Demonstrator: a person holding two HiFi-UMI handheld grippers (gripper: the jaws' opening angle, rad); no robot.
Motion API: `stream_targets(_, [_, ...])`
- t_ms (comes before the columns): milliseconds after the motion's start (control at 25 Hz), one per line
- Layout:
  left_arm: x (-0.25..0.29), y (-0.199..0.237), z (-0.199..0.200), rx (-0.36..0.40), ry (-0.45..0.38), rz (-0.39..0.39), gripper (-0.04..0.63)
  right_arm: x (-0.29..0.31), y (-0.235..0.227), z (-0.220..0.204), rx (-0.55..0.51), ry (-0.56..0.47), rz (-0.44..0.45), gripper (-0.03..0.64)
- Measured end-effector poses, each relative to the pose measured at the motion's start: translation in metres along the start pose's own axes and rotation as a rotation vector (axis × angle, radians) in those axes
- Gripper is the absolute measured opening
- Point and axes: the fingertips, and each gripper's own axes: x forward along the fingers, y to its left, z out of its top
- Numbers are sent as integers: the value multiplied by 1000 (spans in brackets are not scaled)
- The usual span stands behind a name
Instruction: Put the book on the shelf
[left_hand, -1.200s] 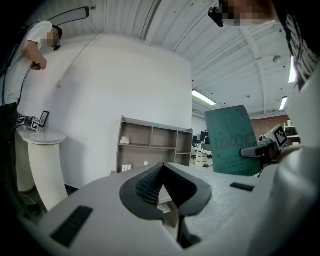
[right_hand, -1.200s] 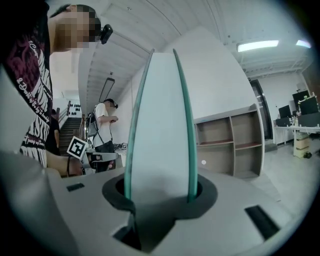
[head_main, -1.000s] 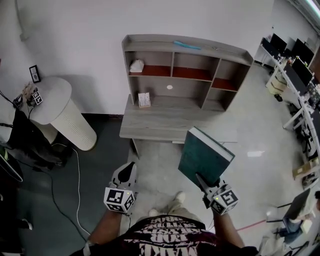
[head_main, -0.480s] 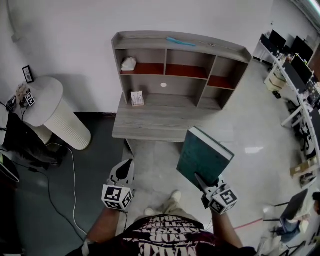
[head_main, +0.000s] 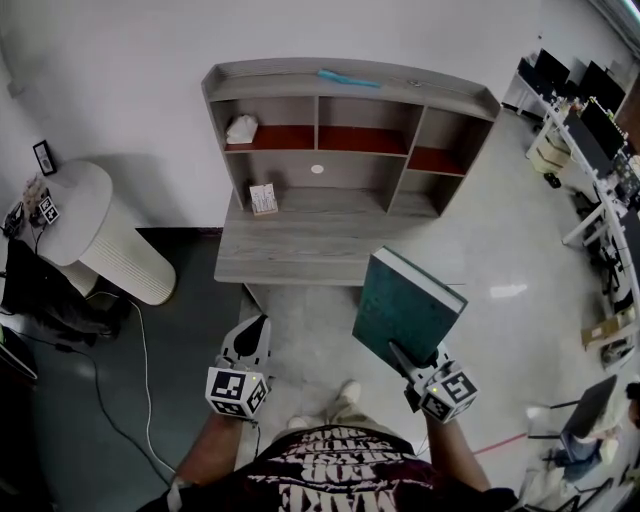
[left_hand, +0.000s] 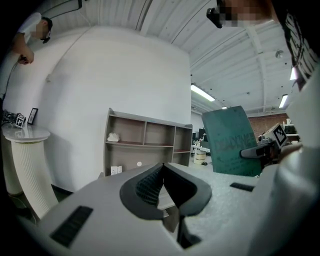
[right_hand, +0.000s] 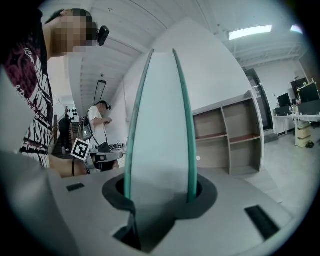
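Observation:
A thick dark green book (head_main: 405, 310) with white page edges (right_hand: 157, 130) stands upright in my right gripper (head_main: 408, 362), whose jaws are shut on its lower end. It hangs over the floor in front of the grey wooden shelf unit (head_main: 345, 130), short of the desk surface (head_main: 295, 250). My left gripper (head_main: 250, 340) is held low at the left, its jaws shut with nothing between them (left_hand: 162, 172). From the left gripper view the book (left_hand: 232, 140) shows at the right, the shelf unit (left_hand: 145, 145) straight ahead.
The shelf unit holds a white crumpled object (head_main: 241, 128), a small white card stand (head_main: 263, 198) and a teal strip on top (head_main: 348, 78). A white ribbed round pedestal (head_main: 105, 240) stands at left. Office desks with monitors (head_main: 590, 130) line the right side. A cable (head_main: 140, 380) crosses the dark floor.
The view has shifted so the shelf unit sits further left and nearer. Both grippers and the book keep about the same place before me.

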Motion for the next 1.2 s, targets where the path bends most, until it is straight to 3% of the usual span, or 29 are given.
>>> stream_targets(400, [41, 1, 6, -2, -3, 14, 6, 25, -34, 15, -10, 15, 44, 167])
stream_targets(1200, [82, -6, 32, 18, -40, 160, 6, 64, -103, 40, -54, 45, 180, 167])
